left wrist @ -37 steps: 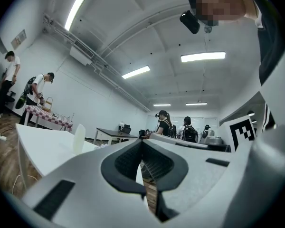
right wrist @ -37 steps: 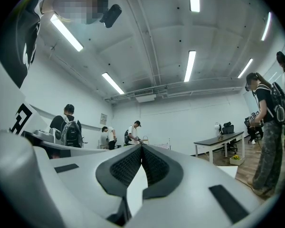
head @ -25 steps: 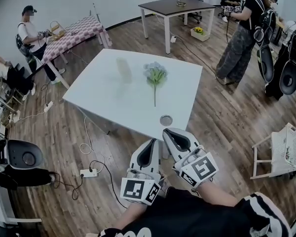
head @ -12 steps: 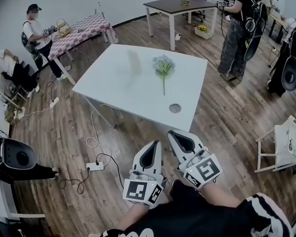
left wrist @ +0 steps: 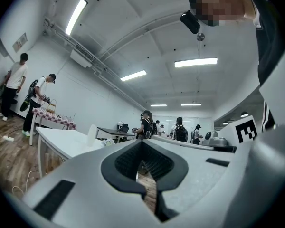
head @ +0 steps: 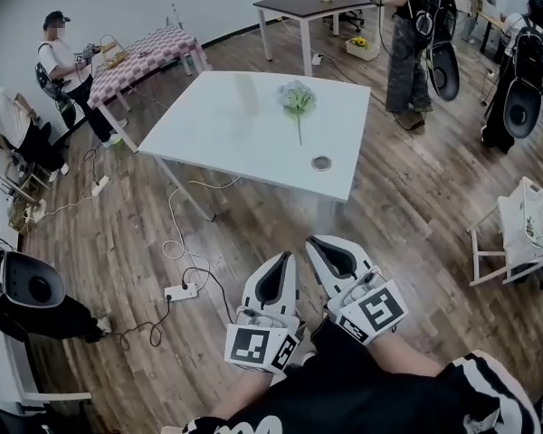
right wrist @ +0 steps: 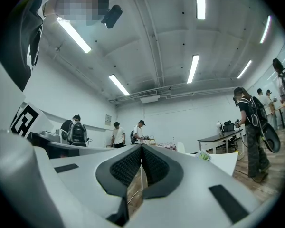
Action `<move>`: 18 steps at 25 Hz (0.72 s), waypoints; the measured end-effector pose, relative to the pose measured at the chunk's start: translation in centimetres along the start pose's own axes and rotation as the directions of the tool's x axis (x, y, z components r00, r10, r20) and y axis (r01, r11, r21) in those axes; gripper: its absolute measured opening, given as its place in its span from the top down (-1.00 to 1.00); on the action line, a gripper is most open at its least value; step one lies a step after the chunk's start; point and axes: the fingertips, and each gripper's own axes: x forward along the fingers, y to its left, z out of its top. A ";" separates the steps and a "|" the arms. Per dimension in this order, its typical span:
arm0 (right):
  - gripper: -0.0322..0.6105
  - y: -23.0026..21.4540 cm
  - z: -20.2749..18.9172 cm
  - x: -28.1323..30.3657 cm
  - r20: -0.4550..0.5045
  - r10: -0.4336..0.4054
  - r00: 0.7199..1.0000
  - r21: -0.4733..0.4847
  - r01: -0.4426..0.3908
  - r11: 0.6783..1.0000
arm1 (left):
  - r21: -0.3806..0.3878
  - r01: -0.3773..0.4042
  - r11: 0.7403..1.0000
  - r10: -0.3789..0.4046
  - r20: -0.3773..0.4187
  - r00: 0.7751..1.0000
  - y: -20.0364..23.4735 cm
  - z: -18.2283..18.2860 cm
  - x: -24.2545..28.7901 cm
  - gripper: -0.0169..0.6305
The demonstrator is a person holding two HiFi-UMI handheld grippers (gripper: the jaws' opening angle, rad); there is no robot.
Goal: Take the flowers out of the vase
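flower (head: 298, 114) flat on white table (head: 217, 143), stem toward wearer, bloom away | left gripper (head: 282, 265), right gripper (head: 320, 247) clenched, empty | table farther off than before

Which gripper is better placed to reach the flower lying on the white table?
The right gripper, barely. It and the left gripper are both shut, empty and well short of the table; the right's jaws reach slightly further toward the flower.
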 end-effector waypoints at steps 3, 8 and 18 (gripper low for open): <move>0.85 2.3 -0.4 -1.9 -0.012 -0.009 1.000 -0.009 0.009 1.000 | -0.007 0.012 1.000 -0.012 -0.003 1.000 -0.9 -0.5 -2.4 0.93; 0.85 4.4 -1.0 -5.0 -0.030 -0.019 0.999 -0.012 0.019 1.000 | -0.020 0.019 1.000 -0.019 0.001 1.000 -2.5 -1.4 -4.8 0.93; 0.85 5.5 0.8 -6.2 -0.013 0.008 1.000 -0.026 -0.008 1.000 | -0.012 -0.008 1.000 0.008 0.030 1.000 -3.8 0.3 -6.3 0.93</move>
